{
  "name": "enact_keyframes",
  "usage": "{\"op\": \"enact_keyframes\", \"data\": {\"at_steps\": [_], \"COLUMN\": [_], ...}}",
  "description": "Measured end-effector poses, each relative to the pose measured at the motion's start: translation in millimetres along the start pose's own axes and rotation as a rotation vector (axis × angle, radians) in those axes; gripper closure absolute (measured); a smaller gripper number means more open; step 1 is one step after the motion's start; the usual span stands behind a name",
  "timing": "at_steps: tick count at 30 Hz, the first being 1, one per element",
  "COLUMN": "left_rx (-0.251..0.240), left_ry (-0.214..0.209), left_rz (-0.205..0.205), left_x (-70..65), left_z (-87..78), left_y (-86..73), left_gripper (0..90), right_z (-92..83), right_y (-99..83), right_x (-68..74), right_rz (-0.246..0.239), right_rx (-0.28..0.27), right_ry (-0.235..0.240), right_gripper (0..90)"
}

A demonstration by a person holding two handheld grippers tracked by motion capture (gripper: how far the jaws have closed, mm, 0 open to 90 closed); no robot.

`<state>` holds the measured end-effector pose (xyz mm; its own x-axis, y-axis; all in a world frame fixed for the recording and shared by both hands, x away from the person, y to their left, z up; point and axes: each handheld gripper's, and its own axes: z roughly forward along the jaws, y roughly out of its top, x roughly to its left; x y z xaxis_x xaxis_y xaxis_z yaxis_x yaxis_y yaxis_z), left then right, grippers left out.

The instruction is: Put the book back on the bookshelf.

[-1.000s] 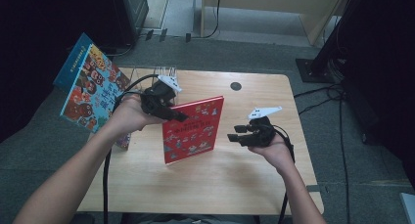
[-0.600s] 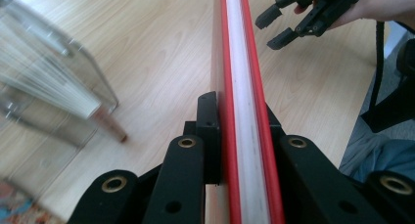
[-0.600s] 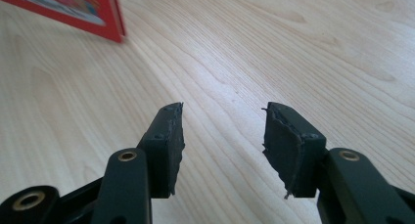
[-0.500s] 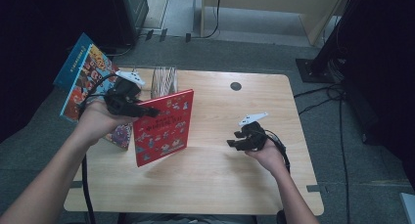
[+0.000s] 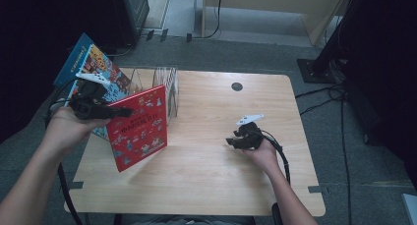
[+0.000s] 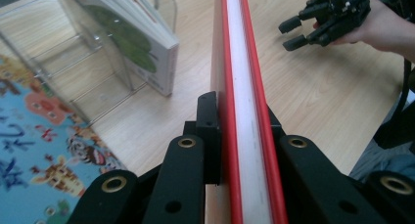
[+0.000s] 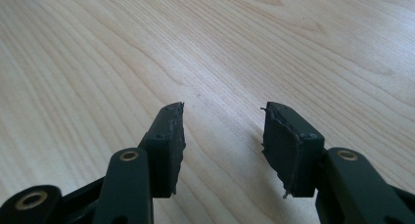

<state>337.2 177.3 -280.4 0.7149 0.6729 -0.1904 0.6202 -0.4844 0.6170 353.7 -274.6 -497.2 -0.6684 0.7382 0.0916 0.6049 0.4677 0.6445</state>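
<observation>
Left gripper (image 5: 112,111) fingers (image 6: 209,131) clamped on the red book (image 5: 140,126), pads pressing both covers near its top edge; in the left gripper view the white page block runs straight away between the two red covers. Book is upright, tilted a bit, front cover toward the camera, over the left part of the desk (image 5: 216,185); cannot tell whether its bottom corner touches the wood. Left hand (image 5: 66,129) holds the gripper level at the desk's left edge, forearm coming in from bottom left.

Right gripper (image 5: 236,139) fingers (image 7: 169,136) apart, nothing between them, bare wood grain below in the right gripper view. It sits low over the desk right of centre, pointing left toward the book, well apart from it. Right hand (image 5: 263,154) behind it, cable looping off to the right.

Just behind the red book: clear acrylic rack (image 5: 147,80) at the desk's back-left, with at least one book with a green print on its cover (image 6: 142,43) standing in a slot. A large blue picture book (image 5: 88,63) leans beyond the left edge, behind the left gripper. Small dark round hole (image 5: 237,86) at the desk's back centre. Grey floor all around.
</observation>
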Motion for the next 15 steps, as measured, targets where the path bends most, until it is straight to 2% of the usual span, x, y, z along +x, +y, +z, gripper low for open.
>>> {"op": "enact_keyframes", "data": {"at_steps": [5,7,9,10,15], "left_rx": [-0.012,-0.014,-0.015,-0.016,-0.008], "left_ry": [0.023,0.026,0.033,0.036,0.052], "left_rz": [-0.033,-0.042,-0.053,-0.059,-0.093], "left_x": [9.5,12.7,17.7,20.0,34.4], "left_z": [-8.0,-9.8,-11.7,-12.1,-11.4], "left_y": [-3.9,-4.5,-5.1,-5.2,-4.3], "left_gripper": [79.9,79.8,79.8,79.8,79.8], "right_z": [9.6,11.6,12.9,13.5,15.8], "right_y": [-3.0,-5.5,-4.8,-5.0,-12.1], "right_x": [0.5,4.1,8.0,8.8,12.1], "right_rz": [0.004,-0.020,-0.047,-0.057,-0.038], "right_rx": [-0.010,-0.032,-0.027,-0.033,-0.096], "right_ry": [-0.012,-0.038,-0.059,-0.055,-0.059], "right_gripper": [50.5,50.3,48.8,48.3,45.4]}}
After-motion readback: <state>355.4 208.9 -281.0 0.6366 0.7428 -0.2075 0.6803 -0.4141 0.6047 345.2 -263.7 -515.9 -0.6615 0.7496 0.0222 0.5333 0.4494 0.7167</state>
